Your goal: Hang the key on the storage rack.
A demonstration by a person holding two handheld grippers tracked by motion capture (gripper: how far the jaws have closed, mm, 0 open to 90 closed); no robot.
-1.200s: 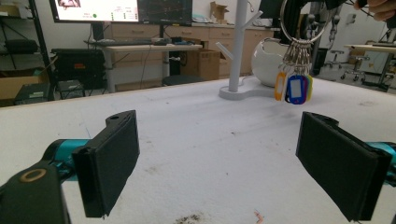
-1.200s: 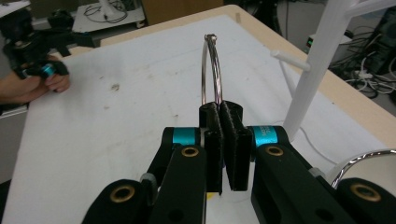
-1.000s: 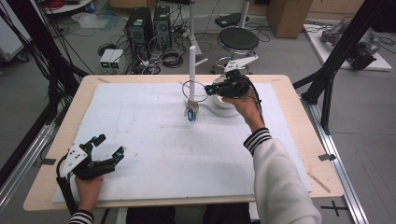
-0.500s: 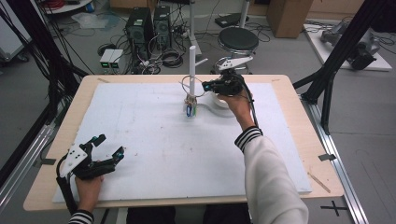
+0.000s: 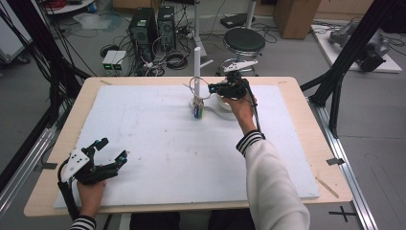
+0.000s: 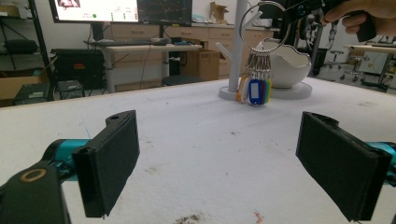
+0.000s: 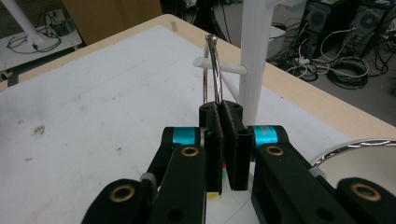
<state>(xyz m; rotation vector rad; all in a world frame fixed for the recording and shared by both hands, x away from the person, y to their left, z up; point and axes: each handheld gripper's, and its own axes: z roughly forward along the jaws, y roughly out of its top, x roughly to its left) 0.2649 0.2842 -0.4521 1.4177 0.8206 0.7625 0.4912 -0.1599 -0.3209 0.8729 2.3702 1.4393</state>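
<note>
My right hand-held gripper (image 7: 224, 140) is clamped on the large silver key ring (image 7: 213, 70) with coloured plastic tags, held beside the white pegged stand (image 5: 197, 72). The ring seems level with a peg; next I should slide it over. My left hand-held gripper (image 5: 107, 151) rests open, well apart from the stand.

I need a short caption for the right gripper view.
Right tongs shut on a metal key ring beside the white stand's peg.
</note>
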